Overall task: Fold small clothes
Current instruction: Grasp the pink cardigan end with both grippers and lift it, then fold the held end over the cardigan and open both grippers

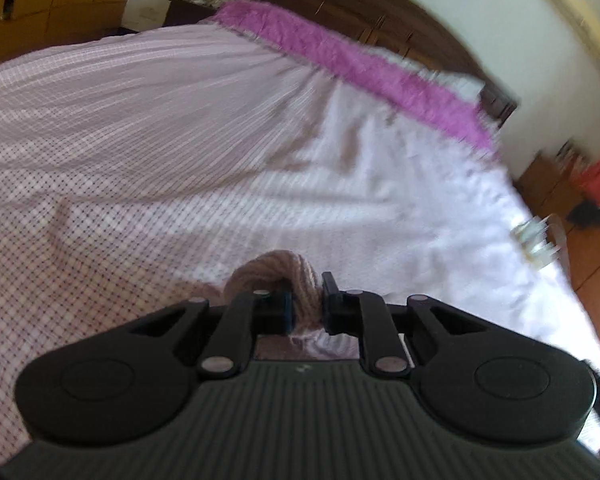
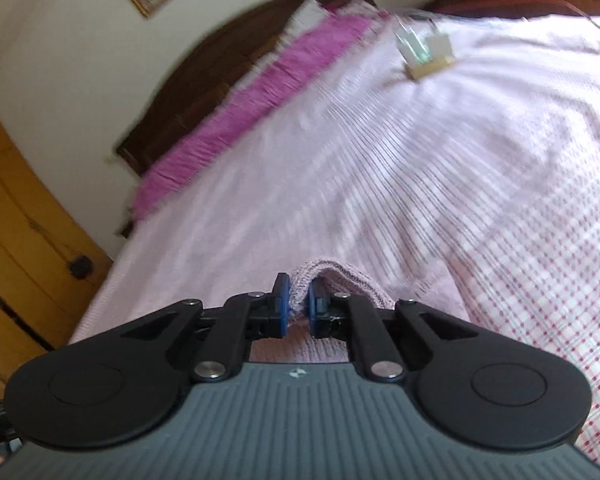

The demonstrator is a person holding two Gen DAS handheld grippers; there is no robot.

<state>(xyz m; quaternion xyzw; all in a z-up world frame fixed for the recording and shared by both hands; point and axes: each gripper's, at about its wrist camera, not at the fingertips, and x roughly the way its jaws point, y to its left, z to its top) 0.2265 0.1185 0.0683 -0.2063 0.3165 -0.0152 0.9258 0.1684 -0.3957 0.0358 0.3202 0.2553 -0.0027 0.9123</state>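
Observation:
A small pale pink ribbed knit garment (image 1: 276, 276) is pinched in my left gripper (image 1: 307, 304), bunched between the black fingers with blue pads, held above the bed. In the right wrist view my right gripper (image 2: 297, 308) is shut on another edge of the same pink knit (image 2: 332, 276), which folds over the right finger. Most of the garment is hidden below the gripper bodies. Both views are motion-blurred.
The bed has a pink-and-white checked sheet (image 1: 140, 152) and a magenta fuzzy blanket (image 1: 360, 64) along the dark wooden headboard (image 2: 204, 76). A small clear-and-white object (image 2: 424, 48) lies on the sheet. Wooden cabinets (image 2: 24, 208) and an orange floor (image 1: 592, 264) flank the bed.

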